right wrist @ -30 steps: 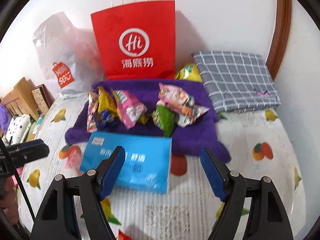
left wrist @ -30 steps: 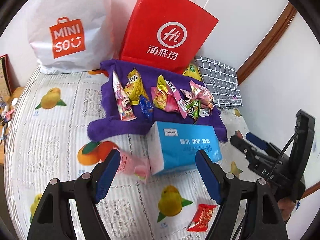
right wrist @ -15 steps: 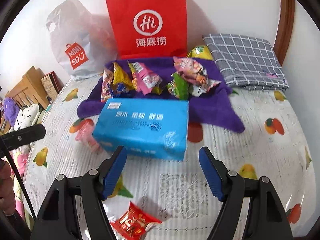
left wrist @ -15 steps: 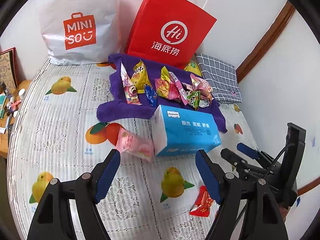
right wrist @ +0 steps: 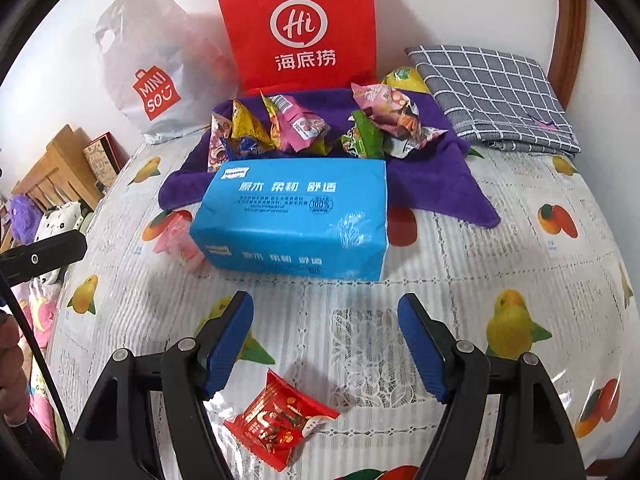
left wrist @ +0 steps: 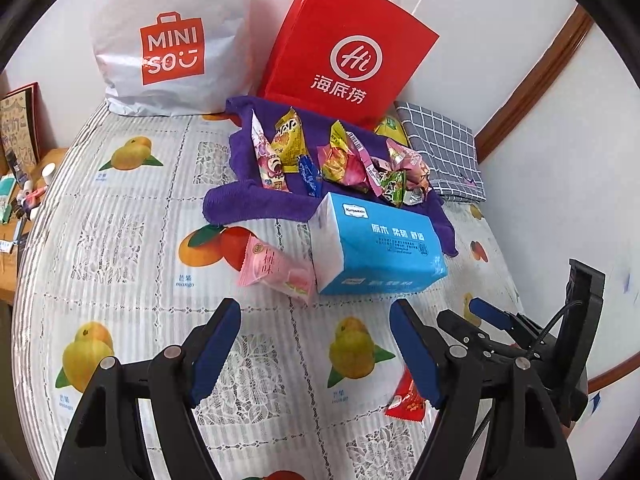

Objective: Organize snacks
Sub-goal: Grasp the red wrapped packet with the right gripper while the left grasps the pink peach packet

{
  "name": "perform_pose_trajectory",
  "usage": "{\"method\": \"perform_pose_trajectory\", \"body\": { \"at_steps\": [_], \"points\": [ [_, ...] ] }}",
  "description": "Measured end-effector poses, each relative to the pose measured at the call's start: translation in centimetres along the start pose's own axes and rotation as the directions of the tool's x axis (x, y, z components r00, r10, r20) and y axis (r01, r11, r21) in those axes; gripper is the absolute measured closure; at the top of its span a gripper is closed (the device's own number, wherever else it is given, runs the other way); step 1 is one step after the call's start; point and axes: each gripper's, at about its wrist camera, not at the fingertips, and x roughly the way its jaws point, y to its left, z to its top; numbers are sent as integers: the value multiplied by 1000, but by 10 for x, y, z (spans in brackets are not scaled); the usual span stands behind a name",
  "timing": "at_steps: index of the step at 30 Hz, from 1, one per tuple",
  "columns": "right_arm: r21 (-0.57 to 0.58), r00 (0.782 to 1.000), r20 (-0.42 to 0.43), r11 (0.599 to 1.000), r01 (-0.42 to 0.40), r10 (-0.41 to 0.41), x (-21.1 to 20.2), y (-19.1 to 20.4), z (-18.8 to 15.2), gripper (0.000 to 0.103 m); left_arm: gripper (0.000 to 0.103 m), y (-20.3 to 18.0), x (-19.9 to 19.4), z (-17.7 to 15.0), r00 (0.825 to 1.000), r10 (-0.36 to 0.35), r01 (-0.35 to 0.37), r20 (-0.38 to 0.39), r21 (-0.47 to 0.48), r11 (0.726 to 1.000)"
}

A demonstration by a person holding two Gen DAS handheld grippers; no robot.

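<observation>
Several snack packets lie in a heap on a purple towel at the far side of the table. A pink packet lies left of a blue tissue pack. A red packet lies near the front. My left gripper is open and empty, in front of the pink packet. My right gripper is open and empty, just above the red packet; it also shows in the left wrist view.
A red paper bag and a white Miniso bag stand against the wall behind the towel. A folded grey checked cloth lies at the back right. The fruit-print tablecloth covers the table.
Both grippers have pulled back toward the near edge and risen. The tissue pack and towel now sit farther away, and the red packet has come into the right wrist view.
</observation>
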Motion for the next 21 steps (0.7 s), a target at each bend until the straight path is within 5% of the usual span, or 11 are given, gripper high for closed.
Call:
{"method": "perform_pose_trajectory", "body": {
  "at_steps": [11,21],
  "points": [
    [22,999,-30,999,-40,40,-4,-6,-13,28,28,-8,-9,-5,1000,6,-7,14,12,1000],
    [55,976,-185,992,-109,118,3,-2,-47,38,28,-16,-9,-9,1000,0,0,4,16,1000]
  ]
}}
